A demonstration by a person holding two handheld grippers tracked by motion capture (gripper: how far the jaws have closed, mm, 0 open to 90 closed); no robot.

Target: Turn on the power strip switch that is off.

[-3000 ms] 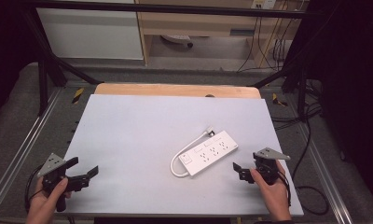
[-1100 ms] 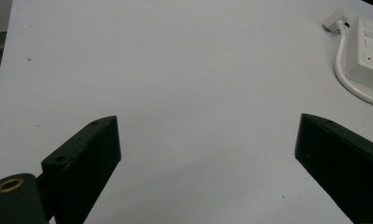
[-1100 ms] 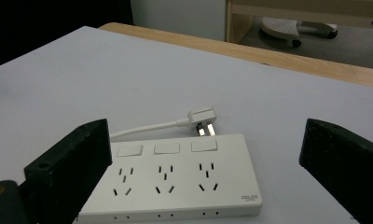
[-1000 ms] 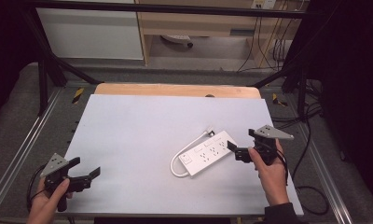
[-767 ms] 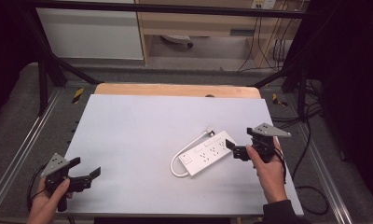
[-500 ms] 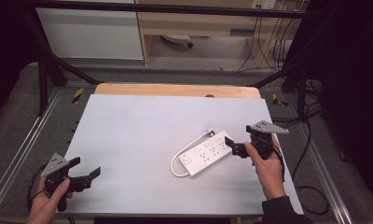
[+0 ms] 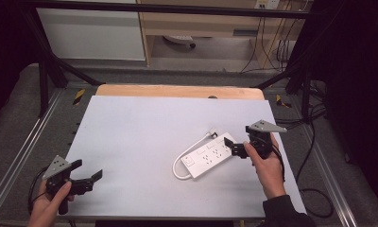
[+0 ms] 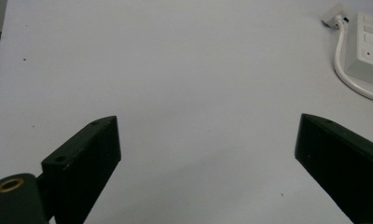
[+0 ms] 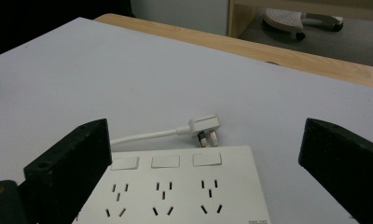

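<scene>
A white power strip (image 7: pixel 208 154) lies slantwise on the pale table (image 7: pixel 140 123), its short cord looping back to a white plug (image 7: pixel 211 134). My right gripper (image 7: pixel 234 148) stands open at the strip's right end, held in a hand. In the right gripper view the open right gripper (image 9: pixel 210 140) has a jaw on either side of the strip (image 9: pixel 175 186), with its sockets and switches just ahead and the plug (image 9: pixel 205 126) beyond. My left gripper (image 7: pixel 88 169) is open near the front left corner. The left gripper view has bare table between the left gripper's (image 8: pixel 210 154) jaws, the strip (image 8: pixel 369 42) far off.
A wooden strip (image 7: pixel 177 91) borders the table's far edge. Metal frame rails (image 7: pixel 36 137) run along both sides. Cables (image 7: pixel 314 142) trail on the floor at the right. A chair base (image 9: pixel 301 18) sits on the floor beyond the table.
My right gripper has moved forward and left from the table's right front up to the power strip's right end. The left gripper and the strip have stayed put.
</scene>
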